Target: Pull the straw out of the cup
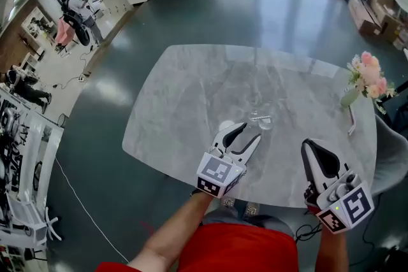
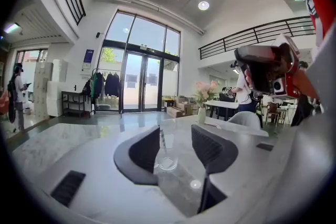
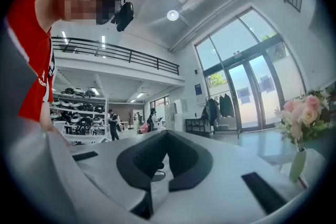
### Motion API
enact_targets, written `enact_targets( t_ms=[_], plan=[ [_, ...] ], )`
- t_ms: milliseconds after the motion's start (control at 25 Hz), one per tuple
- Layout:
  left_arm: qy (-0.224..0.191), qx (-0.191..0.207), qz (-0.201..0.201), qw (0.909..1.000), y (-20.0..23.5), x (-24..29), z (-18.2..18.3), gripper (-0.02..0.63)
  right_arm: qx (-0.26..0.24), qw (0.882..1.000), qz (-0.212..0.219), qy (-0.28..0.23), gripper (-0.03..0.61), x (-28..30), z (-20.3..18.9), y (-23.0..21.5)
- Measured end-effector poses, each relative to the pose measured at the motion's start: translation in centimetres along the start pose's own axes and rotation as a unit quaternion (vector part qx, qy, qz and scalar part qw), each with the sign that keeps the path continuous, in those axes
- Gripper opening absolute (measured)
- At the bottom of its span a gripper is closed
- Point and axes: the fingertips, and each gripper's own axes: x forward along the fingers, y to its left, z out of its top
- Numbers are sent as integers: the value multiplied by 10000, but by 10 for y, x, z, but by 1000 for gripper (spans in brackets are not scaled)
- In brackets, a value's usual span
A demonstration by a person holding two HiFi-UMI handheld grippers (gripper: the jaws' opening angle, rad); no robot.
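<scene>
A clear glass cup (image 1: 262,120) stands on the grey marble table (image 1: 191,105), toward its near edge. In the left gripper view the cup (image 2: 167,159) holds a thin pale straw (image 2: 163,140) that leans a little left. My left gripper (image 1: 251,131) is open just short of the cup, with nothing between its pads, and the cup shows through the gap of the jaws (image 2: 176,136). My right gripper (image 1: 310,146) hovers over the table's near right edge, apart from the cup, with its jaw tips together and empty (image 3: 167,135).
A vase of pink flowers (image 1: 365,76) stands at the table's right edge, with a small white object (image 1: 351,121) beside it. A pale chair (image 1: 394,156) sits off the right side. Grey floor surrounds the table, and people stand far off at the left.
</scene>
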Motion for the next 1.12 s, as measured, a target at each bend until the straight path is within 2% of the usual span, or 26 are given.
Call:
enact_targets(
  t_ms=[360,560,840,1120],
  plan=[
    [341,111,-202,9992,22,55,-26,204,-1,9994,-331,104,-3,6,-5,-8],
    [437,165,-446,9979,15,73,-30,203,5,9986,-501,142,-3,4,-3,-20],
    [390,342,-474,9975,10,79,-29,26,23,9980,-606,194,-3,3,-8,-32],
    [-122,382,-474,9981,-1,61,19,29,74,9978,-631,176,-3,-1,-10,-40]
  ],
)
